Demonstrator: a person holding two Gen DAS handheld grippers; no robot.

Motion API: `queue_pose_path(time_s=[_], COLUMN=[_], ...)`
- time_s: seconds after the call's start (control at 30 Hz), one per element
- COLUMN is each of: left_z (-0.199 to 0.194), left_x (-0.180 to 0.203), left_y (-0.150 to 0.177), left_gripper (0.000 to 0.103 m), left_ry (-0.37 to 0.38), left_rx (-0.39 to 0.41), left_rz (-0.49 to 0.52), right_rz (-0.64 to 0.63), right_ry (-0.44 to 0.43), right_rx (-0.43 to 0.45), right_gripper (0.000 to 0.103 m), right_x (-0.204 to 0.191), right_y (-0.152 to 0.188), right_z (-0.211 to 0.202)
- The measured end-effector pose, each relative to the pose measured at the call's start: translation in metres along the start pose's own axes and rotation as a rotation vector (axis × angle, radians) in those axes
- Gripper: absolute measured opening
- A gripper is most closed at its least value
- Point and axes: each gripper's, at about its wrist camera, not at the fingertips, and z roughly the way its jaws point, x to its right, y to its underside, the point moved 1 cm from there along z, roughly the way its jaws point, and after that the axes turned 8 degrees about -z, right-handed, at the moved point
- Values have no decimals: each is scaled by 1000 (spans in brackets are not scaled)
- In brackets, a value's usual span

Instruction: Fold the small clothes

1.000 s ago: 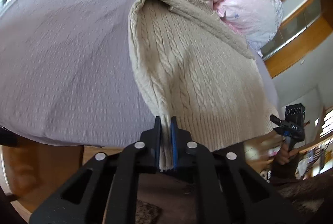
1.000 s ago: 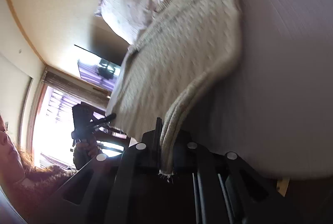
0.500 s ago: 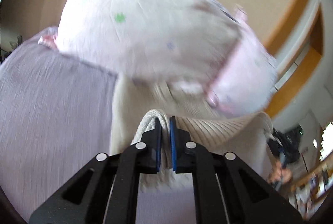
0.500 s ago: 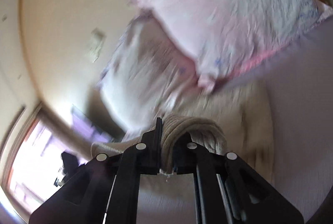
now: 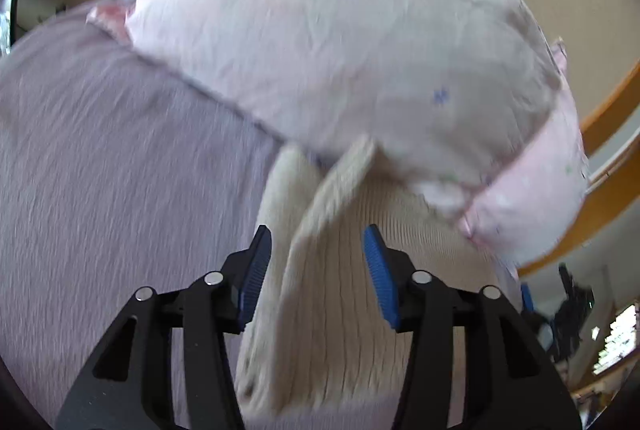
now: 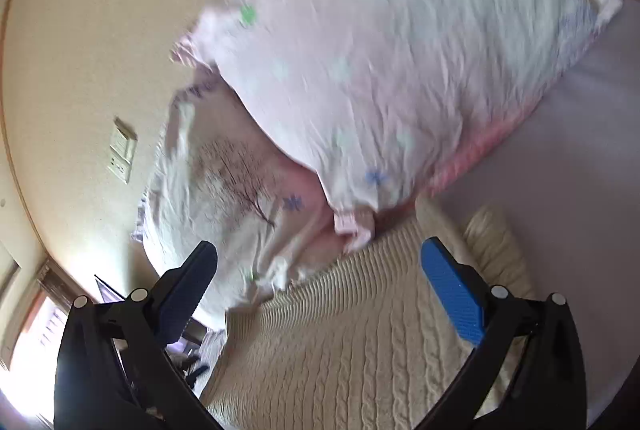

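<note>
A cream cable-knit sweater [image 5: 332, 314] lies folded on the lilac bedsheet [image 5: 120, 190], its top edge against the pillows. My left gripper [image 5: 316, 270] is open just above the sweater's left part, holding nothing. In the right wrist view the sweater [image 6: 360, 346] fills the lower middle. My right gripper [image 6: 320, 286] is open wide over its ribbed edge, holding nothing.
A large white pillow with small flower prints [image 5: 340, 42] and a pink pillow [image 5: 536, 198] lie right behind the sweater. They also show in the right wrist view [image 6: 400, 50]. A wall with a switch plate [image 6: 122, 154] stands behind the bed.
Both grippers carried the sweater's hem up toward the pillows, folding it over, then opened and let go. The sweater now lies doubled on the bed.
</note>
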Motion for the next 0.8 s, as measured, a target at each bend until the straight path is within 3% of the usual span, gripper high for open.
queue_pose_path(time_s=[0.2, 0.3, 0.4, 0.43, 0.5, 0.53, 0.6, 0.73, 0.8], left_z=[4, 21, 26, 26, 29, 30, 28, 7, -1], left_x=[-9, -6, 4, 0, -10, -21, -25, 15, 62], left_y=[25, 31, 36, 38, 35, 34, 31, 29, 31], left_gripper=[63, 67, 68, 65, 21, 19, 15, 14, 14], left_ry=[-89, -94, -124, -126, -99, -29, 12, 132, 235], left_rx=[-62, -122, -94, -80, -98, -123, -113, -57, -44], left_rz=[-1, -6, 41, 18, -77, -162, -206, -153, -100], right_rz=[74, 65, 41, 42, 50, 56, 60, 34, 12], right_ry=[-31, -35, -29, -33, -46, -56, -65, -44, -31], right_rx=[-23, -32, -46, -52, -56, -52, -34, 33, 66], right_gripper=[102, 102, 102, 102, 102, 102, 102, 102, 102], right_x=[15, 14, 11, 10, 9, 10, 9, 2, -3], right_y=[-7, -6, -4, -3, -3, -4, -6, -14, -19], right_z=[3, 0, 1, 3, 3, 1, -4, -24, -34])
